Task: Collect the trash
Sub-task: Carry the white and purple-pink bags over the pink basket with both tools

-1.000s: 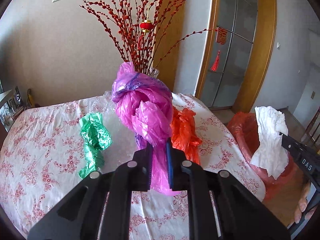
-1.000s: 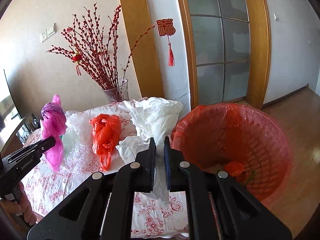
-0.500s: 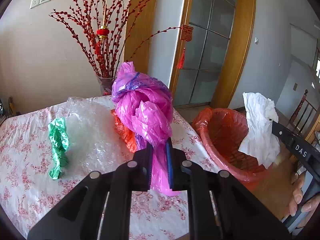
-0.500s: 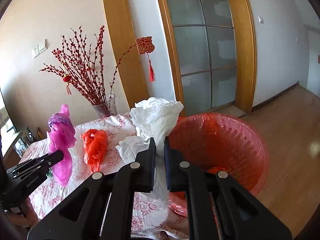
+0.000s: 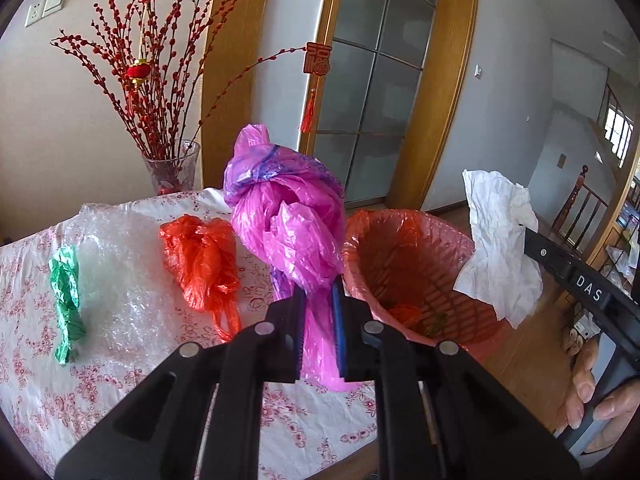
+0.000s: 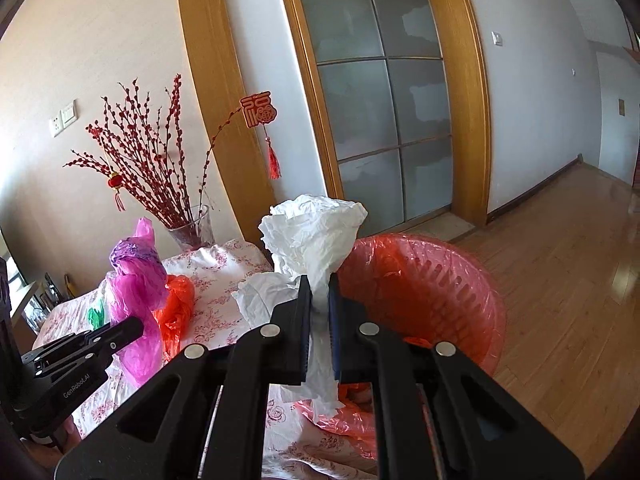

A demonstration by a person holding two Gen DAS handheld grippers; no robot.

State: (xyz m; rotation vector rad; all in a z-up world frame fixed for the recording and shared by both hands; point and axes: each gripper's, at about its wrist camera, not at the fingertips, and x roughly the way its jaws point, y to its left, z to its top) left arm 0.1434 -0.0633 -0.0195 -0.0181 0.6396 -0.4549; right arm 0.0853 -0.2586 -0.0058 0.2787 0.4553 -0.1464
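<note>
Table (image 5: pixel 48 392) with a floral cloth fills the left of my left view; its far corner shows in my right view (image 6: pixel 224 280). Beside its edge I see the bin (image 5: pixel 404 264), a basket lined with a red bag, standing on the wood floor (image 6: pixel 560 288); some scraps lie at its bottom. A sheet of bubble wrap (image 5: pixel 120 264) lies flat on the cloth. Behind it, at the wall, a glass vase (image 5: pixel 172 168) holds red berry branches.

My left gripper (image 5: pixel 318 332) is clenched on the pink bag (image 5: pixel 288 224), a knotted bundle held up in the air above the table's edge, just left of the bin; the bag's tail hangs down between the pads. In my right view the same bag (image 6: pixel 136 280) hangs off the table.

My right gripper (image 6: pixel 320 328) is clenched on the paper (image 6: pixel 316 240), a crumpled white wad held up at the bin's near rim. From my left view the paper (image 5: pixel 500 248) hangs over the bin's right side, and part of a hand (image 5: pixel 588 392) grips the handle.

A red bag (image 5: pixel 200 260) and a green bag (image 5: pixel 66 300) lie on the table, the bubble wrap between them.
</note>
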